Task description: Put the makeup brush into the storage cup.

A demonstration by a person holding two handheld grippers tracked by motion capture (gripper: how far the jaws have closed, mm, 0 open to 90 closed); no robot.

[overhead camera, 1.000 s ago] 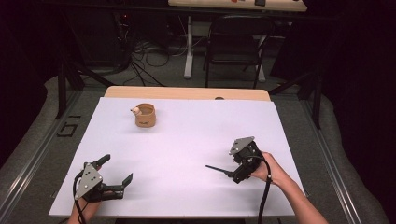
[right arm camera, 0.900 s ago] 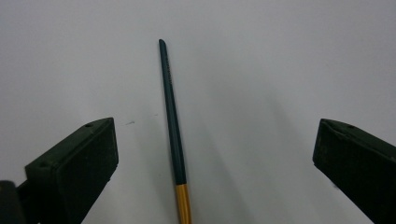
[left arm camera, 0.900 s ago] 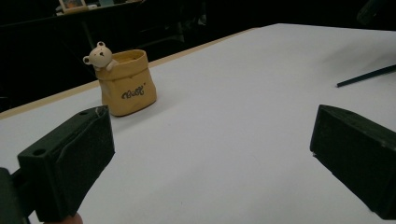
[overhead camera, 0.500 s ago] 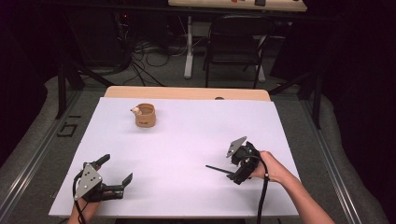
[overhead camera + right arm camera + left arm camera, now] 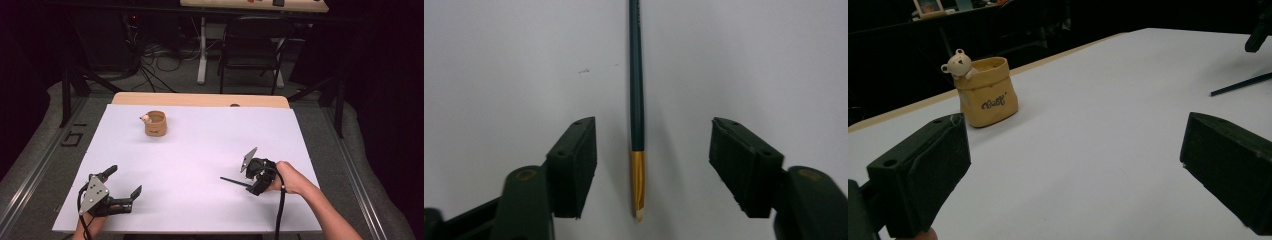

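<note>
Centrally, right gripper view: pencil (image 5: pixel 637 100) between half-closed, just-closing right gripper (image 5: pixel 651 167), untouched; gold ferrule visible. Left gripper (image 5: pixel 122 186) wide, empty.

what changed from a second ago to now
The right hand-held gripper has just been closing its jaws around the dark green pencil; the pencil lies between them on the white table, and the pads do not touch it yet. Neither hand moved. The left hand-held gripper stays open, and the bear pot stays put.
</note>
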